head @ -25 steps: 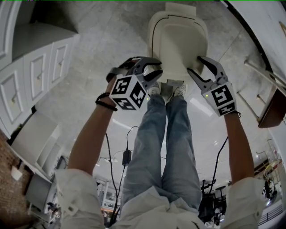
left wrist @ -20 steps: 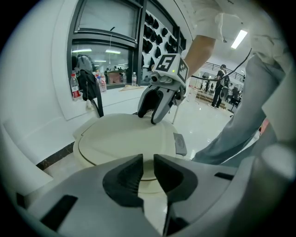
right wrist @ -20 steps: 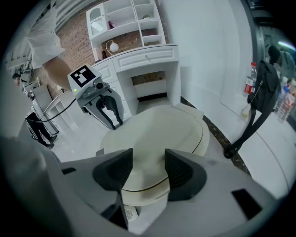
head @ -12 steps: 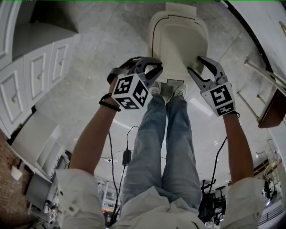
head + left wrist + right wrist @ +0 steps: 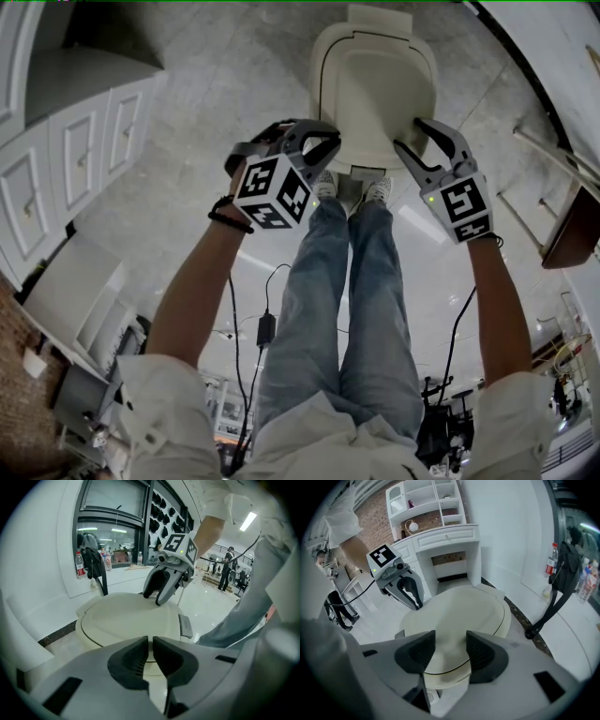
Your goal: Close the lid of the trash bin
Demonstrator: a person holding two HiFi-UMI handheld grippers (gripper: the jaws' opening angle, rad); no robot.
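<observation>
The cream trash bin stands on the floor ahead of my feet, and its lid (image 5: pixel 375 84) lies flat and closed. My left gripper (image 5: pixel 328 150) hangs at the bin's front left edge, just above the lid (image 5: pixel 126 620). Its jaws have just been closing and now stand shut with nothing between them (image 5: pixel 151 641). My right gripper (image 5: pixel 409 134) hovers at the front right edge, open and empty (image 5: pixel 451 651), above the lid (image 5: pixel 464 616). A grey pedal (image 5: pixel 361 172) sticks out at the bin's front.
White cabinets (image 5: pixel 84 141) line the left side. A wooden piece of furniture (image 5: pixel 572 225) stands at the right. A black stand with a bag (image 5: pixel 555 597) is beside the bin by the wall. A cable and adapter (image 5: pixel 267 323) lie on the floor behind my legs.
The left gripper's jaws have drawn together from a visible gap to nearly touching. Both hands and the bin lid have stayed where they were.
</observation>
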